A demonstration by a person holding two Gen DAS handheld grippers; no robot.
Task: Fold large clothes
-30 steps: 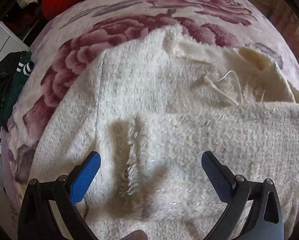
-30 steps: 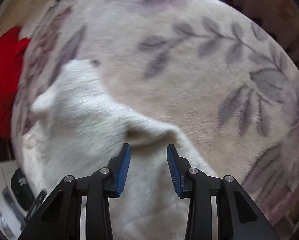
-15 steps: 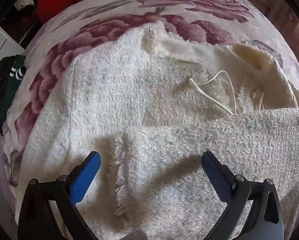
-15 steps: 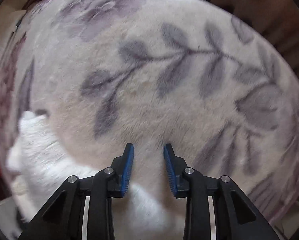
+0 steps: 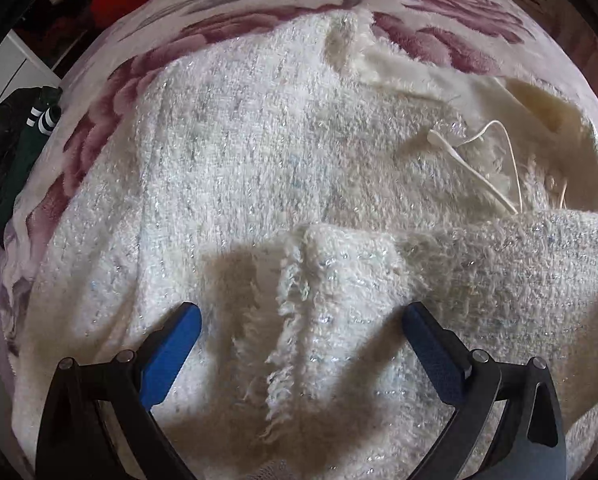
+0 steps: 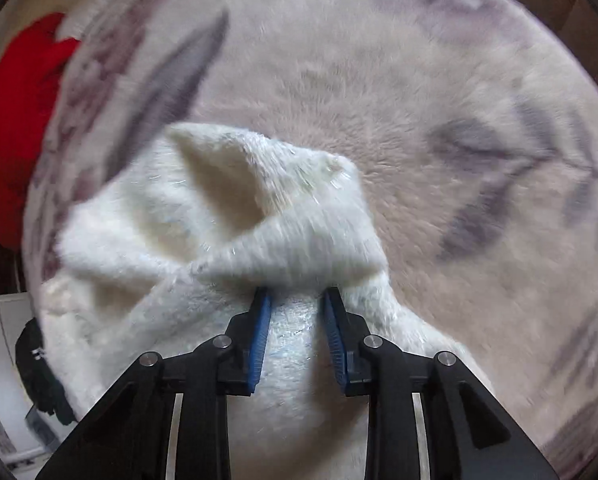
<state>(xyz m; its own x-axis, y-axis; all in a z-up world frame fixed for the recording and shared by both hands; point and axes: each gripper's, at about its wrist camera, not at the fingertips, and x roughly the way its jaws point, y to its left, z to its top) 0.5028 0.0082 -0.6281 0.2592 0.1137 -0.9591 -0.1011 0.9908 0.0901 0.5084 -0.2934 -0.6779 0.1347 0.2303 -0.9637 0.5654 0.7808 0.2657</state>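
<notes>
White fuzzy knit: a large jacket (image 5: 259,168) spread on a flowered blanket (image 5: 439,36), one sleeve (image 5: 439,264) laid across its near half.
Left gripper (image 5: 301,328): jaws wide, nothing held; the sleeve's fringed cuff (image 5: 287,320) lies between them, just below.
Right gripper (image 6: 297,300): jaws narrow and closing, a ridge of the jacket (image 6: 219,220) between the blue pads (image 6: 261,332); contact cannot be told.
Key relation: the sleeve runs left to right, cuff under the left gripper, the nearer one.
Far left: red cloth (image 6: 15,120).
</notes>
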